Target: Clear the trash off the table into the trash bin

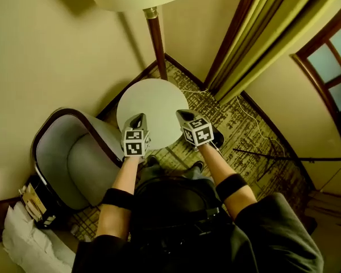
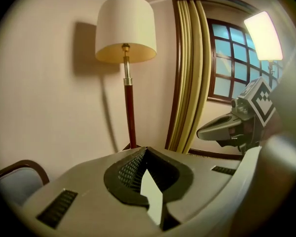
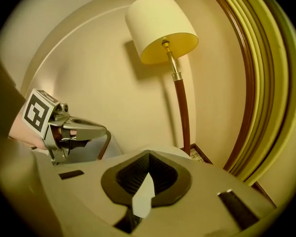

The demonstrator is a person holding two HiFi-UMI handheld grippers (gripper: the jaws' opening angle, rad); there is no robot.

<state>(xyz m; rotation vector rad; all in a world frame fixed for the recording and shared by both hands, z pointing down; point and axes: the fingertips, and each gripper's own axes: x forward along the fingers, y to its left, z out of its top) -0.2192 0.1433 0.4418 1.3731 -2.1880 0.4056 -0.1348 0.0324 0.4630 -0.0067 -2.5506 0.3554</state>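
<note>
the left gripper and the right gripper are hovering side by side over the near edge of the round table, both jaws pressing together. the table is standing between the armchair and the lamp.

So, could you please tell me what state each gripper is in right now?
Left gripper: jaws closed, holding nothing.
Right gripper: jaws closed, holding nothing.

Round pale table just ahead of me, standing on patterned carpet, armchair at its left, lamp pole at its far edge.
</note>
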